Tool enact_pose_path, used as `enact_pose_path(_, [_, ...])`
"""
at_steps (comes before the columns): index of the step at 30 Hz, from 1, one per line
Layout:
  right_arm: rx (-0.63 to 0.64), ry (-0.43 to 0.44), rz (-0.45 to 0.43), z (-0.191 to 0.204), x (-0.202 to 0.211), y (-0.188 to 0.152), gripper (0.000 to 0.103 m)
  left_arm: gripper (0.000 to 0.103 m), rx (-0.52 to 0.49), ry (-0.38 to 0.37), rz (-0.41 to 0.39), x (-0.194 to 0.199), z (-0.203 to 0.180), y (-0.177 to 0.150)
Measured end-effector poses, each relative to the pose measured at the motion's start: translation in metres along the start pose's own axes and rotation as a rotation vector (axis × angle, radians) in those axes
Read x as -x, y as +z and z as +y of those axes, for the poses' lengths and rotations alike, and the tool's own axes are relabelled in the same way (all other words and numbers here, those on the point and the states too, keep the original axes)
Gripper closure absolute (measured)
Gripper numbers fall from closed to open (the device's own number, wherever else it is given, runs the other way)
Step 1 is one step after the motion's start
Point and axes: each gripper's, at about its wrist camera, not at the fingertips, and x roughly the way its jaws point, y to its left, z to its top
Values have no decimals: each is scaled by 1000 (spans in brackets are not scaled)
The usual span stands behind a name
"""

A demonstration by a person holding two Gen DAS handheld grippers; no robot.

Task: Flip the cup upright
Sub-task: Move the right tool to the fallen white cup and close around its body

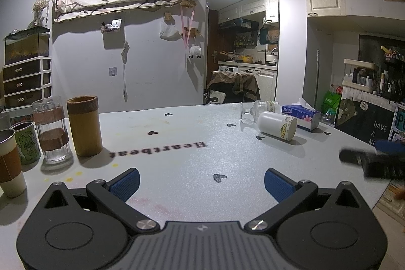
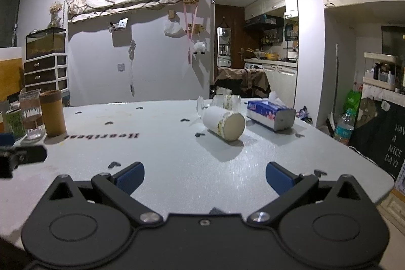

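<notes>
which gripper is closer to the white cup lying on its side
Right. The right gripper faces the white cup nearly straight ahead; the left gripper sits farther left, with the cup off to its front-right. Both are open and apart from it.

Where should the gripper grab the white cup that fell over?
Grab the white cup around the middle of its round body, coming down from above with one finger on each side. It lies on its side on the table, its flat end facing the right gripper, so the curved sides are free. That open gripper looks best lined up; a fallen glass lies close behind.
</notes>
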Motion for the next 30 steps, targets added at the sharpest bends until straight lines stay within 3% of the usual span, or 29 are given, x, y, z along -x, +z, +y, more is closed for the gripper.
enact_pose_path(6, [-17, -16, -23, -17, -35, 27, 0, 0, 2, 5, -1, 3, 1, -4])
enact_pose_path(11, [-24, 45, -27, -37, -76, 53, 0, 0, 23, 11, 7, 2, 6, -4])
enact_pose_path(18, [-25, 45, -42, -58, -146, 81, 0, 0, 34, 20, 4, 4, 11, -7])
enact_pose_path(24, [106, 60, 45, -59, -210, 91, 0, 0, 47, 15, 1, 6, 15, -10])
enact_pose_path(30, [129, 74, 107, -59, -249, 78, 0, 0, 56, 9, 5, 5, 18, -12])
